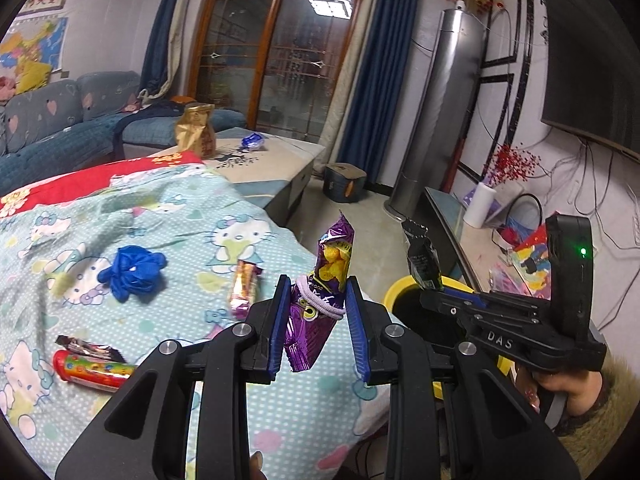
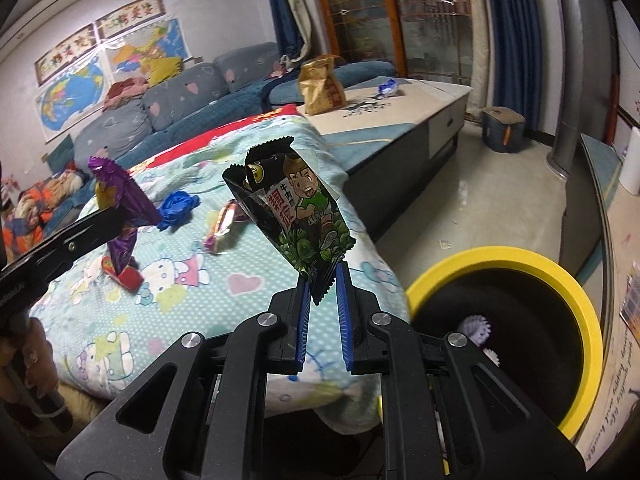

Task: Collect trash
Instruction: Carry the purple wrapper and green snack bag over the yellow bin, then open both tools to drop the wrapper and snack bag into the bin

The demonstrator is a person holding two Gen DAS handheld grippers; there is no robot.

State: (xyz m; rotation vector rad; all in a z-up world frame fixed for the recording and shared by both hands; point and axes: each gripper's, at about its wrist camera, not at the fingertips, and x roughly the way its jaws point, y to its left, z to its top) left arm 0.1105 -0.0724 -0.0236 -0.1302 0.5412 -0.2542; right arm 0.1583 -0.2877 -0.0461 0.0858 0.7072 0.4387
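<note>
**Two wrappers up, bin right alongside**

The left gripper (image 1: 318,300) has its blue-padded fingers (image 1: 280,320) closed most of the way on a purple snack packet (image 1: 326,280). It is crinkled foil standing upright, with a yellow picture panel near the top, a serrated top edge and a pale lilac hair tie looped around its middle. It hangs in the air above the Hello Kitty blanket (image 1: 160,208), clear of the fabric.

Over on the right, the right gripper (image 2: 323,280) has its fingers pinched nearly together on the bottom corner of a black and green snack packet (image 2: 296,208). It is glossy, with a cartoon boy in a green shirt above a heap of green peas, its zigzag-cut top tilted to the left. It is held up over the blanket's edge, just left of the yellow-rimmed bin (image 2: 560,280), whose dark inside shows a pale frilly scrap near the bottom.

On the blanket lie a crumpled blue glove (image 1: 134,276), a pink and gold wrapper (image 1: 242,288), a red tube (image 1: 94,370) and a dark wrapper (image 1: 90,348) just beside it.

On the low surface (image 1: 288,160) beyond stands a gold paper bag (image 1: 196,130).
</note>
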